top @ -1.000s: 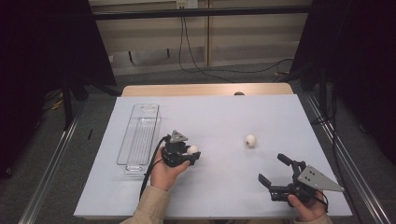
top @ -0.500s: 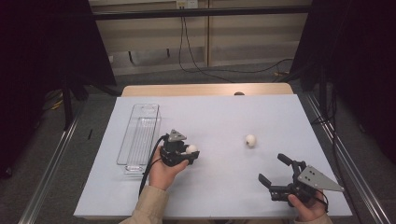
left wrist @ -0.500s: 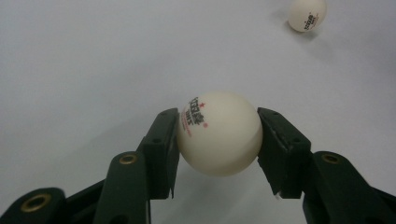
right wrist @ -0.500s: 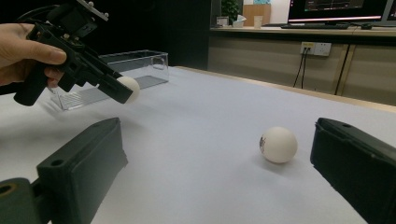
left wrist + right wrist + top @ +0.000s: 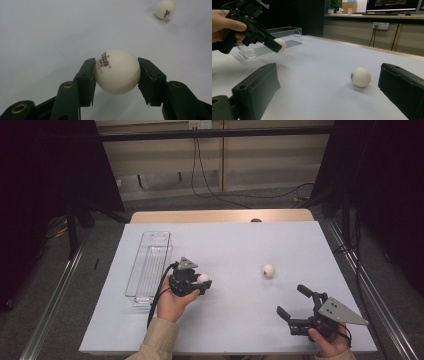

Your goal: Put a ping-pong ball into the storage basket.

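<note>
**White ball pinched in left claw, 2nd ball loose ahead of right claw**

White, hollow plastic by the look of it: a ping-pong ball [image 5: 117, 71] sits clamped between the two black jaws of the left claw [image 5: 197, 284]. The pads press on opposite sides, roughly at the widest part, w/ the printed logo turned toward the left jaw. It hangs just above the table [image 5: 235, 330], not resting on it.

Handling, as a judgement: v. light, thin-walled, smooth and round. So it prob. slips or pops out if the pads sit off the widest line, and it dents if squeezed hard. Best hold is what's seen now: pads square across the middle, light pressure only. Once let go it will roll or bounce, so release low and inside walls.

A clear tray [image 5: 148, 265] lies just beyond the back of the left claw, on the side away from the jaws; long, narrow, nothing in it as far as I can tell. Likely the drop spot.

Right claw [image 5: 295, 307]: jaws wide apart, nothing between them. A 2nd ball [image 5: 360, 77] rests on the table ahead of it, nearer its right jaw than its left, not touching either. Same handling applies: come in level, centre the ball between the pads, close gently, since a nudge from one jaw first prob. sends it rolling away.
</note>
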A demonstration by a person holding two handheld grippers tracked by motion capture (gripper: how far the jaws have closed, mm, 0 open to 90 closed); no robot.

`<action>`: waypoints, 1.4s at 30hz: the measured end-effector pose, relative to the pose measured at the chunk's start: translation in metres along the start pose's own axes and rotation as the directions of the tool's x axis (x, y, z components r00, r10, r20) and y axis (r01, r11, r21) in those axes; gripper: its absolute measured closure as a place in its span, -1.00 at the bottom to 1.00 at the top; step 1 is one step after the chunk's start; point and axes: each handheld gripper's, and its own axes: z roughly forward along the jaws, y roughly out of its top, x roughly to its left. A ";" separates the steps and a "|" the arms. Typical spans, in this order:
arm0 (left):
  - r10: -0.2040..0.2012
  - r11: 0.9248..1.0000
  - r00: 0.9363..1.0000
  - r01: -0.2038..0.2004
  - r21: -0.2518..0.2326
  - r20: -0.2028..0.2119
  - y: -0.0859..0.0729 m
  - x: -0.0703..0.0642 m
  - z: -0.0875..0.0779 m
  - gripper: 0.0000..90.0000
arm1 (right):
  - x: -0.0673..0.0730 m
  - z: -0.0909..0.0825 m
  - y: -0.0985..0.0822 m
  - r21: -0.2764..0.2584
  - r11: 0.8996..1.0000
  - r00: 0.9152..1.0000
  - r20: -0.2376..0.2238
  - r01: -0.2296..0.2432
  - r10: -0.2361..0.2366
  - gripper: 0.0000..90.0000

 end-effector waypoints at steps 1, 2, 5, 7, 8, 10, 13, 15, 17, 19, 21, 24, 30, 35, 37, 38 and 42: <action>0.002 1.000 1.000 -0.002 0.000 0.001 0.000 0.001 0.000 0.14 | 0.000 0.000 0.000 0.000 1.000 1.000 -0.002 0.002 -0.002 -0.95; -0.003 1.000 1.000 0.003 -0.005 -0.001 0.000 0.001 -0.001 0.14 | 0.000 0.000 0.000 0.000 1.000 1.000 -0.002 0.003 -0.003 -0.95; -0.002 1.000 1.000 0.002 -0.003 -0.004 0.001 0.002 -0.002 0.14 | 0.000 0.000 0.000 0.003 1.000 1.000 0.002 0.001 -0.001 -0.95; -0.007 1.000 1.000 0.007 -0.009 -0.007 0.002 0.002 -0.003 0.14 | -0.001 0.000 0.000 0.002 1.000 1.000 0.001 0.000 0.000 -0.95; -0.005 1.000 1.000 0.005 -0.007 -0.009 0.002 0.002 -0.004 0.14 | -0.001 0.000 0.000 0.002 1.000 1.000 0.000 -0.001 0.001 -0.95; -0.008 1.000 1.000 0.007 -0.012 -0.009 0.002 0.004 -0.006 0.14 | -0.001 0.001 -0.001 0.006 1.000 1.000 0.000 0.002 -0.002 -0.95; -0.008 1.000 1.000 0.008 -0.012 -0.018 0.003 0.004 -0.007 0.14 | -0.001 0.001 -0.001 0.006 1.000 1.000 0.000 0.003 -0.003 -0.95; -0.007 1.000 1.000 0.006 -0.012 -0.016 0.003 0.004 -0.007 0.14 | -0.001 0.001 -0.001 0.005 1.000 1.000 0.000 0.004 -0.004 -0.95; -0.001 1.000 1.000 0.001 -0.008 -0.017 0.003 0.004 -0.007 0.14 | 0.000 0.001 0.000 0.004 1.000 1.000 0.000 0.003 -0.003 -0.95; -0.003 1.000 1.000 0.003 -0.009 -0.018 0.003 0.005 -0.007 0.14 | 0.000 0.001 0.000 0.004 1.000 1.000 0.001 0.002 -0.002 -0.95; -0.004 1.000 1.000 0.004 -0.013 -0.019 0.004 0.005 -0.007 0.14 | 0.000 0.000 0.000 0.003 1.000 1.000 0.001 0.000 0.000 -0.95; 0.002 1.000 1.000 -0.002 -0.005 -0.024 0.004 0.005 -0.006 0.14 | 0.000 0.001 0.000 0.004 1.000 1.000 0.001 0.002 -0.002 -0.95; 0.003 1.000 1.000 -0.003 -0.001 -0.021 0.004 0.005 -0.007 0.14 | -0.001 0.001 -0.001 0.005 1.000 1.000 -0.001 0.002 -0.002 -0.95; 0.006 1.000 1.000 -0.006 0.004 -0.018 0.004 0.006 -0.007 0.14 | -0.001 0.001 -0.001 0.005 1.000 1.000 0.000 0.003 -0.003 -0.95; 0.002 1.000 1.000 -0.002 -0.001 -0.022 0.004 0.007 -0.008 0.14 | -0.001 0.001 -0.001 0.007 1.000 1.000 0.000 0.002 -0.002 -0.95; -0.002 1.000 1.000 0.002 -0.006 -0.020 0.004 0.007 -0.009 0.14 | -0.001 0.001 -0.001 0.007 1.000 1.000 0.000 0.002 -0.002 -0.95; 0.002 1.000 1.000 -0.002 0.000 -0.022 0.005 0.008 -0.011 0.14 | -0.001 0.001 -0.001 0.006 1.000 1.000 0.000 0.001 -0.001 -0.95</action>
